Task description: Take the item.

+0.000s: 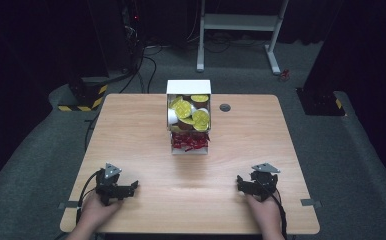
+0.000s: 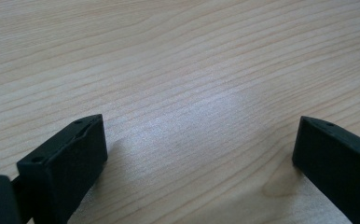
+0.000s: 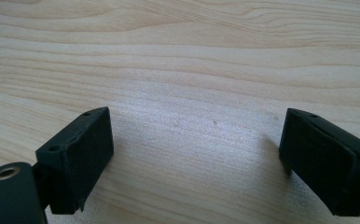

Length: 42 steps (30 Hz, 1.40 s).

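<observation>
A white box (image 1: 188,87) stands at the far middle of the wooden table (image 1: 131,145), holding yellow-lidded round pods (image 1: 191,112) above and red packets (image 1: 189,141) in its lower front tray. My left gripper (image 1: 131,188) rests near the front left edge in a hand. Its jaws stand wide apart over bare wood, as the left gripper view shows (image 2: 199,140). My right gripper (image 1: 246,186) rests near the front right edge, also hand-held. In the right gripper view its jaws are open (image 3: 194,135) with nothing between them.
A round grey cable port (image 1: 225,107) sits in the tabletop right of the box. Beyond the table stand a white frame (image 1: 241,30) and dark equipment with yellow-black striped bases (image 1: 83,97). Wide bare wood lies between the grippers and the box.
</observation>
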Each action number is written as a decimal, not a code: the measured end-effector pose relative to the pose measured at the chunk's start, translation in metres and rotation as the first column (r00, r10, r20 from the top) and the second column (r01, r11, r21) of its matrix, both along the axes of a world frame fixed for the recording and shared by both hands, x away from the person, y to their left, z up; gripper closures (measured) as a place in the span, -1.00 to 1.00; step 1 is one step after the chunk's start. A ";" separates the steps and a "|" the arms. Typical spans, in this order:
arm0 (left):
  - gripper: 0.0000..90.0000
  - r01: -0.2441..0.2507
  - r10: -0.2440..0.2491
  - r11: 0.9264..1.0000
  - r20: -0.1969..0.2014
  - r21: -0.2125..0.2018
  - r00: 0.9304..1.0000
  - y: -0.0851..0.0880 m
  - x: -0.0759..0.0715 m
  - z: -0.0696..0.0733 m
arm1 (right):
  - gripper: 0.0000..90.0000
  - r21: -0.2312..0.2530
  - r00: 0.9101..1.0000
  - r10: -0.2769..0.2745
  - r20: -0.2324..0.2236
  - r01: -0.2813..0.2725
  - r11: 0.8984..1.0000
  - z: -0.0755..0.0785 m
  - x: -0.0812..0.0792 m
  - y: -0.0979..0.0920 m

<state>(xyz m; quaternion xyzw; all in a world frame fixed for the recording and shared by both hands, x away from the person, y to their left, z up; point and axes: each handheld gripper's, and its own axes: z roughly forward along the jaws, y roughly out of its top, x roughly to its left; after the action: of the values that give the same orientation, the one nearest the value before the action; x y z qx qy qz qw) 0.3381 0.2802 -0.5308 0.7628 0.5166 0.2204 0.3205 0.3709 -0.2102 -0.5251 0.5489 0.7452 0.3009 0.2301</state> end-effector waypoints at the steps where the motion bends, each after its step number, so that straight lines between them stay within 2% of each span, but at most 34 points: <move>1: -0.93 0.000 0.000 1.000 0.000 0.000 1.000 0.000 0.000 0.000 | -0.78 0.000 1.000 -0.001 0.000 0.001 1.000 0.000 0.000 0.000; 25: -0.93 0.006 -0.006 1.000 -0.002 0.001 1.000 0.000 0.000 0.000 | -0.78 0.001 1.000 0.010 0.002 -0.010 1.000 0.000 0.000 -0.001; 31: -0.93 0.004 -0.004 1.000 -0.002 -0.002 1.000 0.000 0.000 0.000 | -0.70 0.007 1.000 0.016 0.006 -0.016 1.000 0.001 -0.001 -0.002; 34: -0.93 0.004 -0.004 1.000 -0.003 -0.002 1.000 0.000 0.000 0.000 | -0.68 0.000 0.999 0.033 0.022 -0.034 0.999 0.003 -0.002 -0.002; 42: -0.93 0.004 -0.004 1.000 -0.003 -0.002 1.000 0.000 0.000 0.000 | -0.65 0.020 0.997 0.054 0.053 -0.055 0.998 0.011 -0.007 0.005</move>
<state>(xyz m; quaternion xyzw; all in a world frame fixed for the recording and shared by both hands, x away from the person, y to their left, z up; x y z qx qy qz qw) 0.3383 0.2803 -0.5308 0.7636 0.5159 0.2182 0.3211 0.3643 -0.2050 -0.5138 0.5227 0.7504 0.3293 0.2352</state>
